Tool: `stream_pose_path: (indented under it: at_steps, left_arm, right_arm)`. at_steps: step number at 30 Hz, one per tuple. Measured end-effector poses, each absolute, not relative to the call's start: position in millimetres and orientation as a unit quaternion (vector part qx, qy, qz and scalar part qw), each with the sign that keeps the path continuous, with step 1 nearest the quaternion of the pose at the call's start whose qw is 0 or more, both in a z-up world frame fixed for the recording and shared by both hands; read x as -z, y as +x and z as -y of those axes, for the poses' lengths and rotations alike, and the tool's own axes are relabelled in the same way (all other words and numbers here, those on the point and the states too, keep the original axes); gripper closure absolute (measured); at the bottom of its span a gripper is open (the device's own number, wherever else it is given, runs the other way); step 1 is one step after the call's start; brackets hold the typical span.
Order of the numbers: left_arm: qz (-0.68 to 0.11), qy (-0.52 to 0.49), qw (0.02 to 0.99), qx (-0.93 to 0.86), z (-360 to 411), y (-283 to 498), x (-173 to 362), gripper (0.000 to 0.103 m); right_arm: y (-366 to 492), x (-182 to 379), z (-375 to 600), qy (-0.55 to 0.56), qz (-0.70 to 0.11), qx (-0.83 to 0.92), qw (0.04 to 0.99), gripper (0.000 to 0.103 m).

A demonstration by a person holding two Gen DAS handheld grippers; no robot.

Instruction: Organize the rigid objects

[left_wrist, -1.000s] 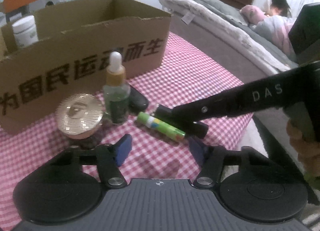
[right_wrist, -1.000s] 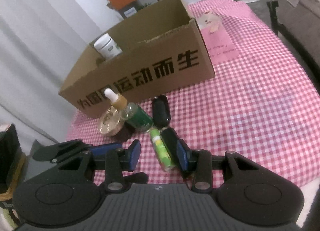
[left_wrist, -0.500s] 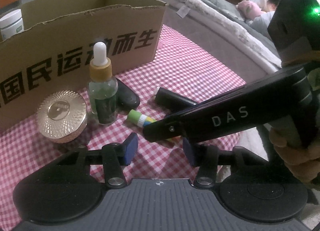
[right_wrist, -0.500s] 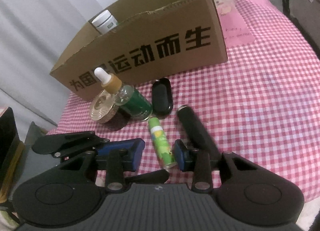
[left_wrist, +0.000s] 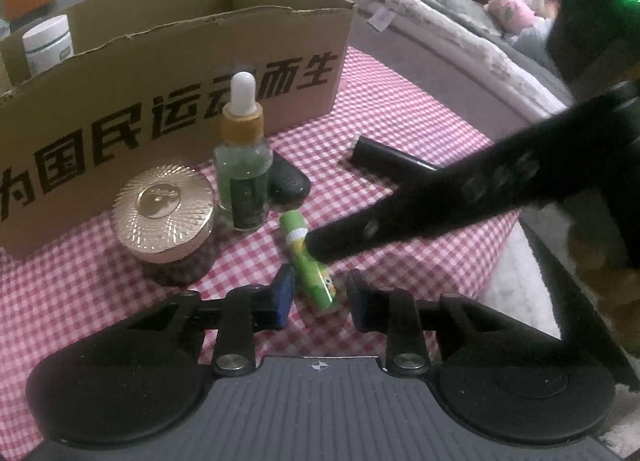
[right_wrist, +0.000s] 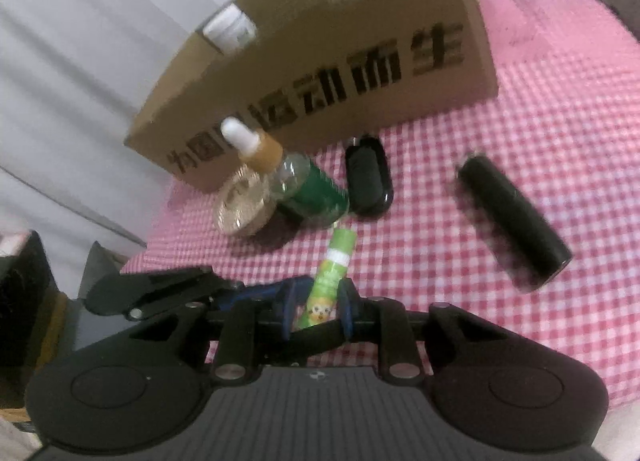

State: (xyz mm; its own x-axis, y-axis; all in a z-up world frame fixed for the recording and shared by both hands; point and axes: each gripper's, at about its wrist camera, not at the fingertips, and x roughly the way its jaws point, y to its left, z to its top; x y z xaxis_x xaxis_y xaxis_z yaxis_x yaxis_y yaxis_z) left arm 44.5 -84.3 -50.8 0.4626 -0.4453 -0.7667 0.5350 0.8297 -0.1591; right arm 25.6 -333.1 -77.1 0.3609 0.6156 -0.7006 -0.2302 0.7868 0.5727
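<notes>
Now the green tube (right_wrist: 325, 289) sits between the right tool's (right_wrist: 316, 313) pads.

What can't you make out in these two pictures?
- Cardboard box interior: its front wall hides everything except the white jar.
- Right wrist view: motion blur smears the box lettering.
- Black oval case: partly hidden behind the dropper bottle.
- Green tube print: too small to read.

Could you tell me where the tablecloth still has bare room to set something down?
Bare cloth lies right of the black tube, and between it and the box. It is crowded in front of the box's left half: gold-lidded jar, dropper bottle, black case, green stick.
</notes>
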Motion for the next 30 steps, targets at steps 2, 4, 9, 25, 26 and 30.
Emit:
stream_pose_path:
  at_steps: [2, 4, 9, 25, 26, 30]
  left_arm:
    - [-0.432, 0.050, 0.855, 0.284, 83.0, 45.2, 50.3, 0.080]
    - [-0.433, 0.047, 0.854, 0.283, 83.7, 47.0, 50.3, 0.081]
    - [-0.435, 0.057, 0.852, 0.286, 90.1, 53.2, 48.2, 0.079]
    - [-0.426, 0.070, 0.859, 0.276, 90.5, 46.0, 49.8, 0.085]
    - [-0.425, 0.069, 0.860, 0.276, 89.8, 44.4, 49.6, 0.085]
    - [-0.419, 0.065, 0.863, 0.275, 83.6, 41.1, 46.6, 0.085]
  right_arm:
    - [24.0, 68.9, 340.5, 0.194, -0.487, -0.257, 0.811, 0.078]
    - [22.9, 65.7, 346.4, 0.192, -0.479, -0.248, 0.820, 0.077]
    - [24.0, 79.2, 346.7, 0.209, -0.500, -0.239, 0.806, 0.077]
    - [29.2, 99.2, 344.1, 0.263, -0.504, -0.238, 0.787, 0.078]
    - [28.3, 99.5, 344.9, 0.265, -0.505, -0.239, 0.786, 0.078]
    - [22.9, 98.5, 345.5, 0.270, -0.504, -0.241, 0.784, 0.078]
